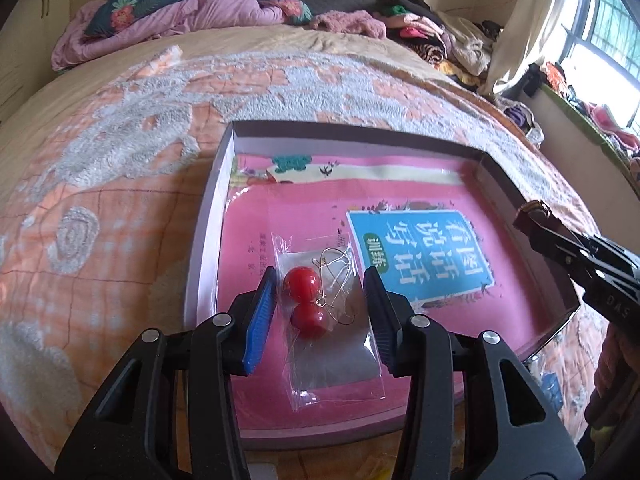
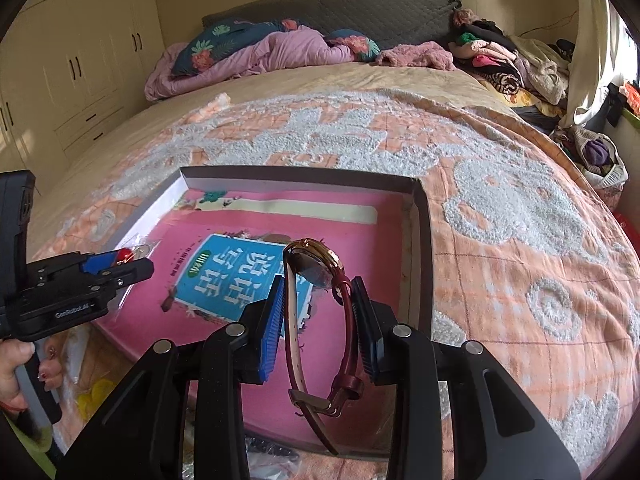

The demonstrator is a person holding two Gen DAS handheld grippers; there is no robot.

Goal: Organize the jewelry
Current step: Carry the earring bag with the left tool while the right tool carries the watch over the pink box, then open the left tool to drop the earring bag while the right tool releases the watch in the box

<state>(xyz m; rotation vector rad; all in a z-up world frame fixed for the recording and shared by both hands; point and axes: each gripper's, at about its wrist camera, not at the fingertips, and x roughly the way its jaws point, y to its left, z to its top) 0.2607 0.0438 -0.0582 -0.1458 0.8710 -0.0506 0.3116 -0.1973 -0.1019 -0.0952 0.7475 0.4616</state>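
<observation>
Currently left gripper (image 1: 320, 300) fingers clamped on one earring bag (image 1: 332, 320), two red beads; right gripper (image 2: 320, 320) clamped on one watch (image 2: 316, 268).

Open from above: shallow box (image 2: 424, 240), low walls all round. Pink book (image 2: 352, 240) cover bare across the box's far half. Bagged red earrings (image 1: 304, 300) occupy the near-left corner.

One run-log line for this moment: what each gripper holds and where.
left gripper: shut on clear bag of red bead earrings | right gripper: shut on red-strapped gold watch | both over shallow pink-lined box
</observation>
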